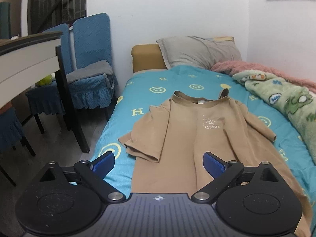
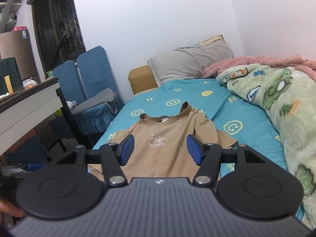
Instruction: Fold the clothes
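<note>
On the bed (image 1: pixel 177 79): tan T-shirt (image 1: pixel 187 138) spread face-up, sleeves rumpled.
Left tongs (image 1: pixel 159 163): spread wide, empty.
Right tongs (image 2: pixel 161 149): likewise.
Risk: hem probably hidden under tongs; grabbing one layer would skew any fold.

T-shirt (image 1: pixel 183 138) on bed (image 1: pixel 142 90) — pillow (image 1: pixel 197 53) behind

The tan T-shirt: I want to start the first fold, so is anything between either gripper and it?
Nothing visible. The tan T-shirt lies spread on the teal bedsheet, with the open left gripper and open right gripper right above it. The green blanket lies off to the right.
</note>
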